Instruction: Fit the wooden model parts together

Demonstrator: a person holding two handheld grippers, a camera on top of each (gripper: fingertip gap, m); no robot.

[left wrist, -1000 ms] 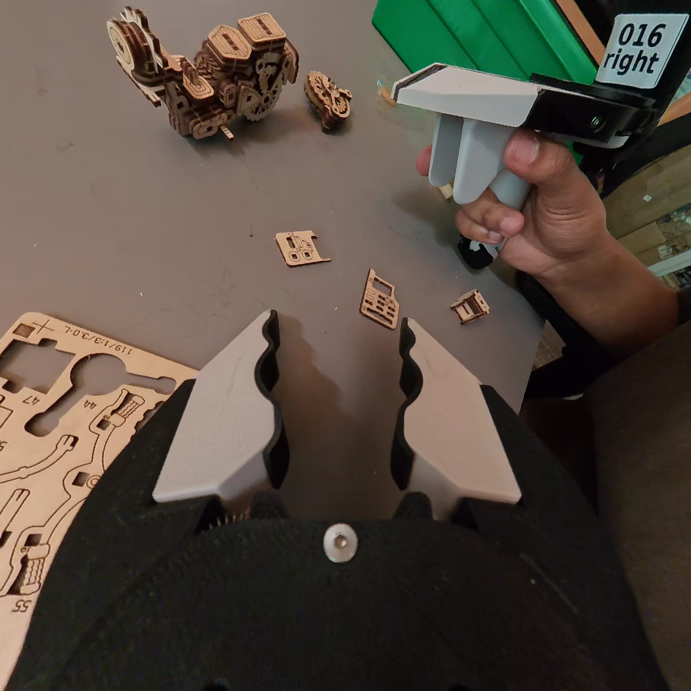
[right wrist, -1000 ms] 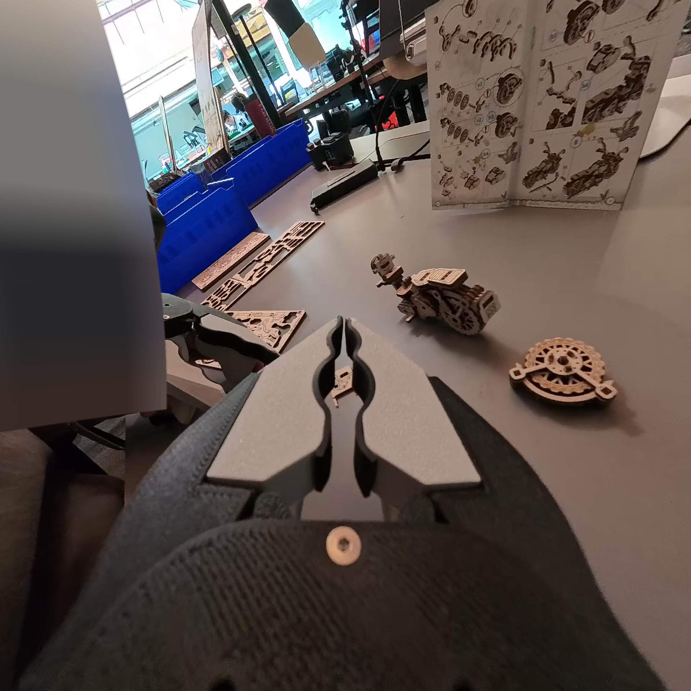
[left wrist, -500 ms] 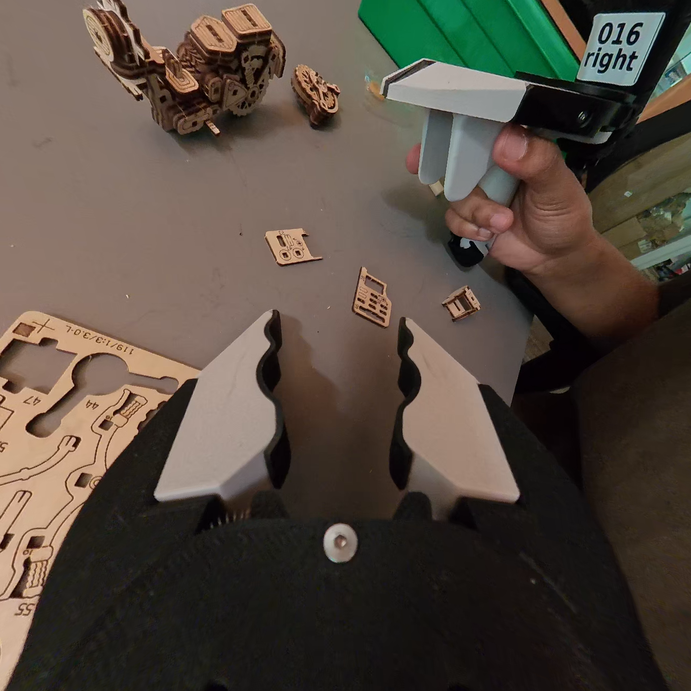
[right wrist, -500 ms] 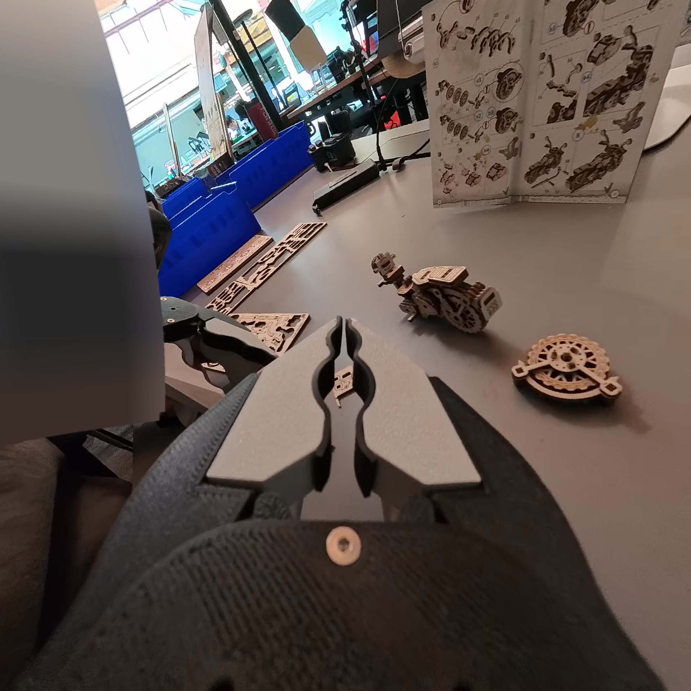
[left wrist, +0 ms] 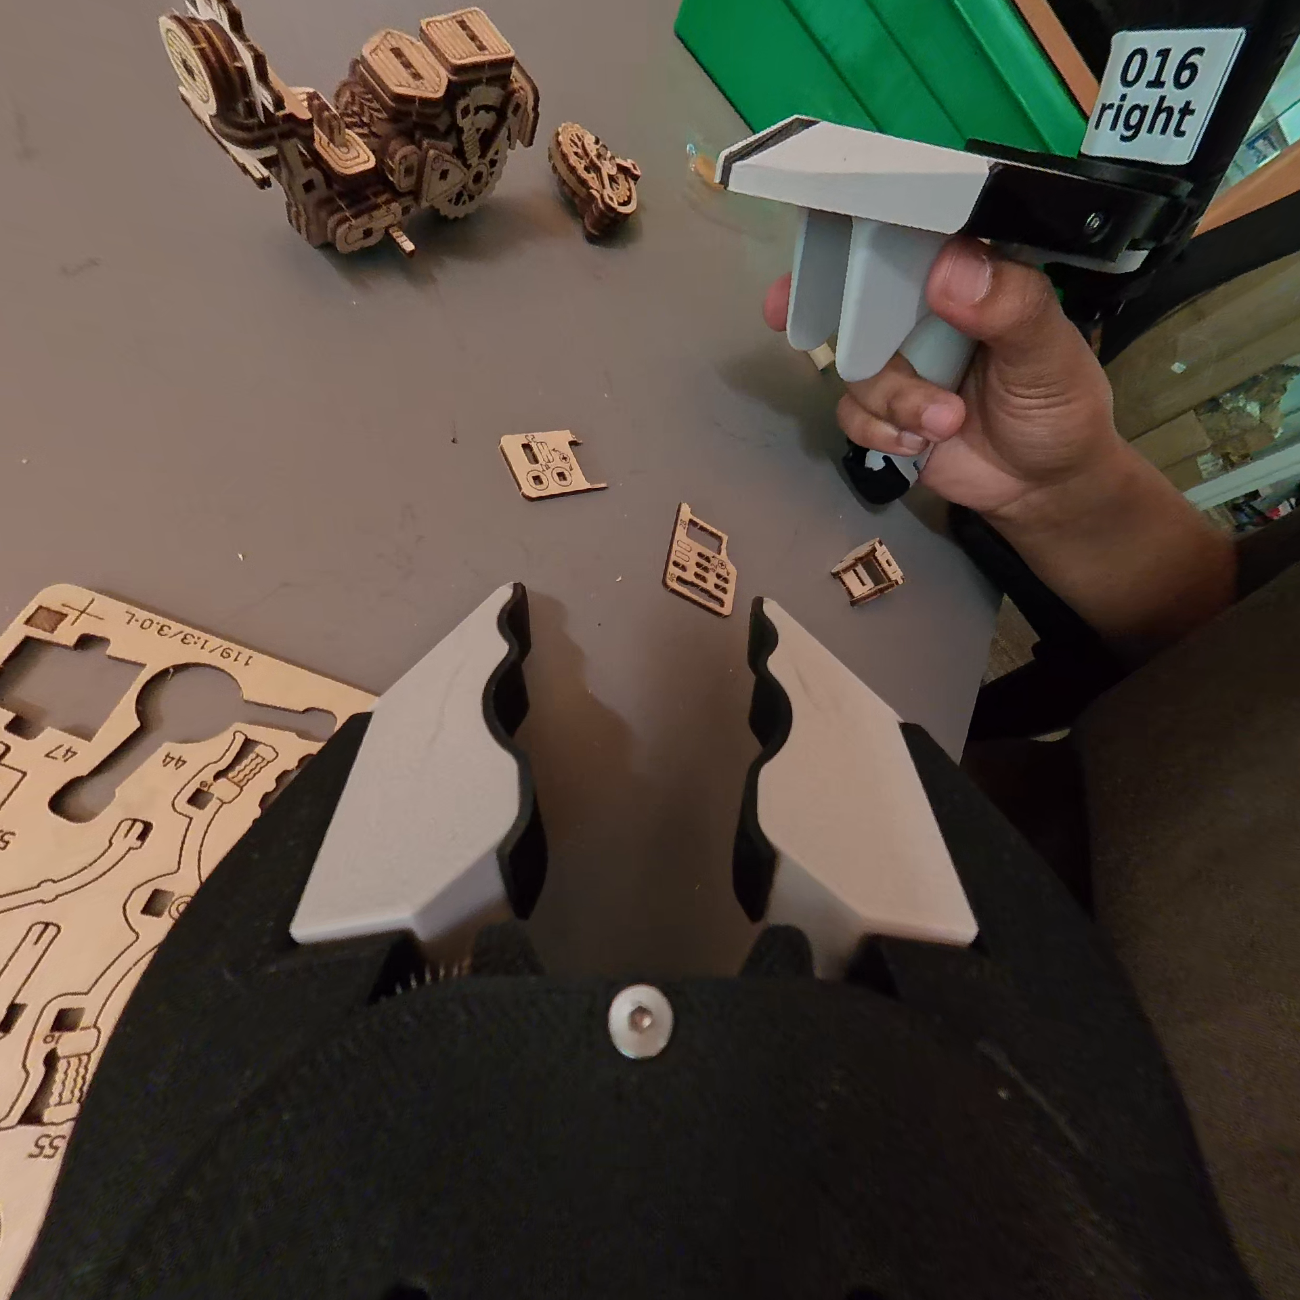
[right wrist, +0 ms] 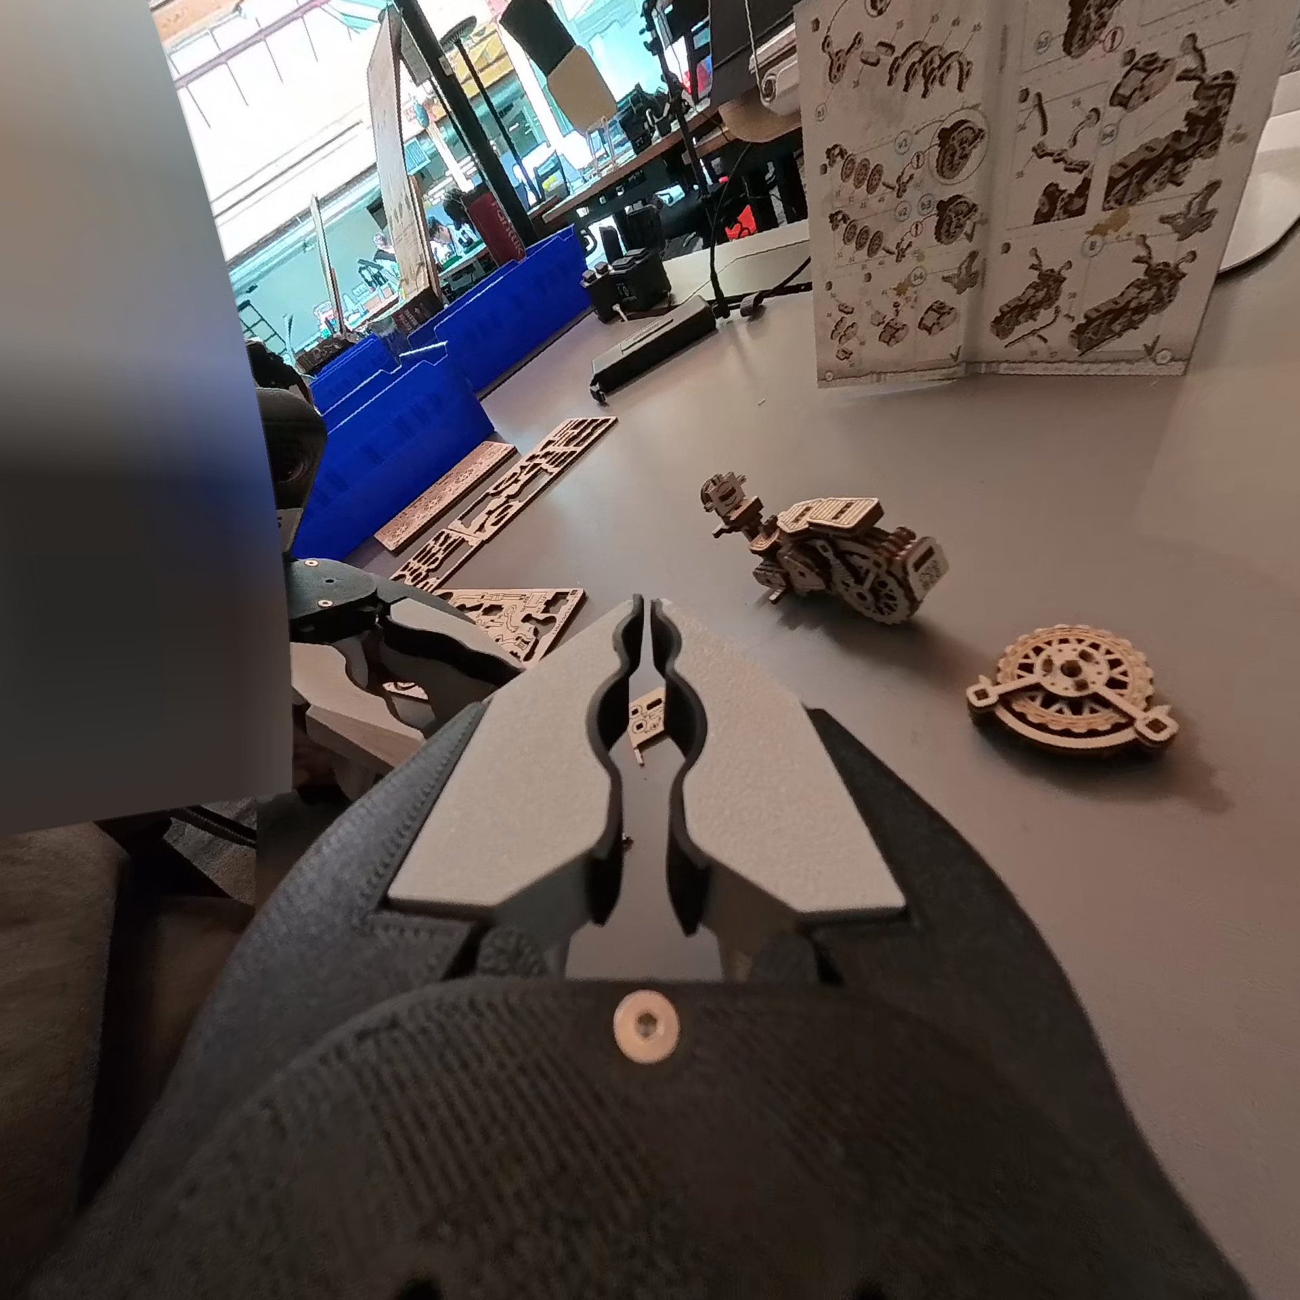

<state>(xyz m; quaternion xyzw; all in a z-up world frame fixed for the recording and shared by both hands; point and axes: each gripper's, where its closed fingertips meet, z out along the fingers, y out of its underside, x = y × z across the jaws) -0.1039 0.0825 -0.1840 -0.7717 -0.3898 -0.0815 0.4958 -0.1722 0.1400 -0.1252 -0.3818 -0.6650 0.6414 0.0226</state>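
A partly built wooden motorcycle model (left wrist: 352,134) stands at the far side of the grey table, with a wooden wheel (left wrist: 598,176) beside it. Two flat wooden pieces (left wrist: 552,466) (left wrist: 698,559) and a small boxy piece (left wrist: 867,571) lie just ahead of my left gripper (left wrist: 636,605), which is open and empty above the table. My right gripper (right wrist: 647,605) is shut with nothing visible in it, held low over the table. One flat piece (right wrist: 651,717) shows through its finger gap. The model (right wrist: 830,563) and wheel (right wrist: 1069,689) sit ahead and to its right.
A laser-cut wooden sheet (left wrist: 105,774) lies at the left under my left gripper. A green box (left wrist: 879,63) stands at the back right. A hand (left wrist: 1020,394) holds the right gripper. An instruction sheet (right wrist: 1020,183), more wooden sheets (right wrist: 506,492) and blue bins (right wrist: 436,394) stand farther off. Across from one pair of fingers to the other is roughly 11 cm. The wooden wheel (left wrist: 598,176) lies some 10 cm from my right tips, 20 cm from my left tips. The right camera catches it too, in the right wrist view (right wrist: 1026,681). The left tips stand about 11 cm off the small boxy piece (left wrist: 867,571).
My left gripper has drifted very slightly, so the table parts sit a little to the left. Both grippers keep the same opening. No part has moved.
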